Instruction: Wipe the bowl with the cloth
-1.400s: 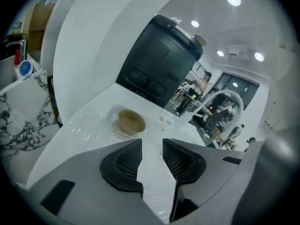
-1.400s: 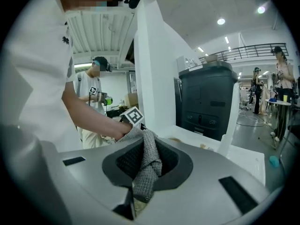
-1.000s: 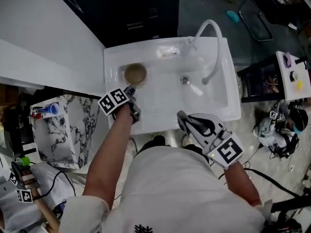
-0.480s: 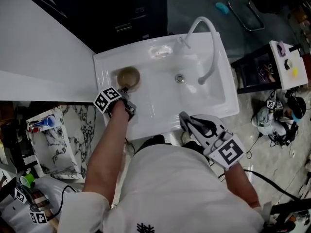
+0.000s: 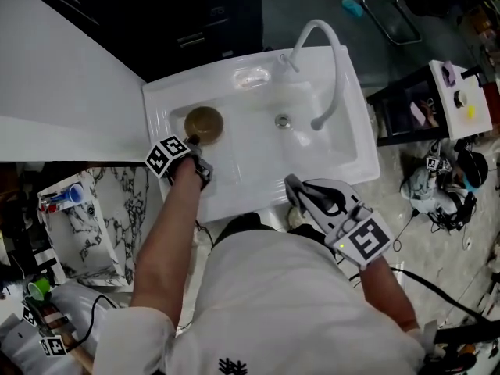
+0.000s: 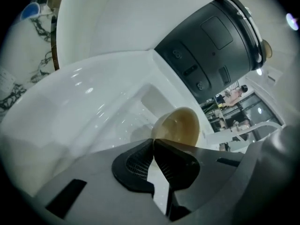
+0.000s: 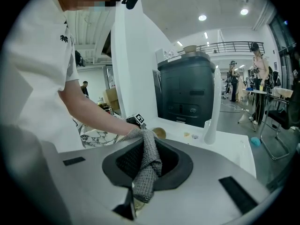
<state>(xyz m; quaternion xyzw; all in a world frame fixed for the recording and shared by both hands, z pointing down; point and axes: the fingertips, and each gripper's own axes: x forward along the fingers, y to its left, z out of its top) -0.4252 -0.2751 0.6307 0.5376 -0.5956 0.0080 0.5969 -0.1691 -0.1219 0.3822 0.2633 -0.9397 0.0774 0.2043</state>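
Observation:
A brown bowl stands in the back left corner of the white sink. My left gripper reaches down to its near rim. In the left gripper view the jaws are closing, and the tips of the left gripper pinch the edge of the bowl. My right gripper hangs over the sink's front edge. In the right gripper view the right gripper is shut on a grey knitted cloth, which hangs down between its pads. The bowl shows far off beyond them.
A curved white faucet arches over the sink's right side, with the drain beneath it. A small soap dish sits on the back rim. A large dark machine stands behind the sink. A marbled box lies on the floor at left.
My left gripper has moved forward from the sink's front wall to the bowl's rim. The right gripper has stayed in place with the cloth.

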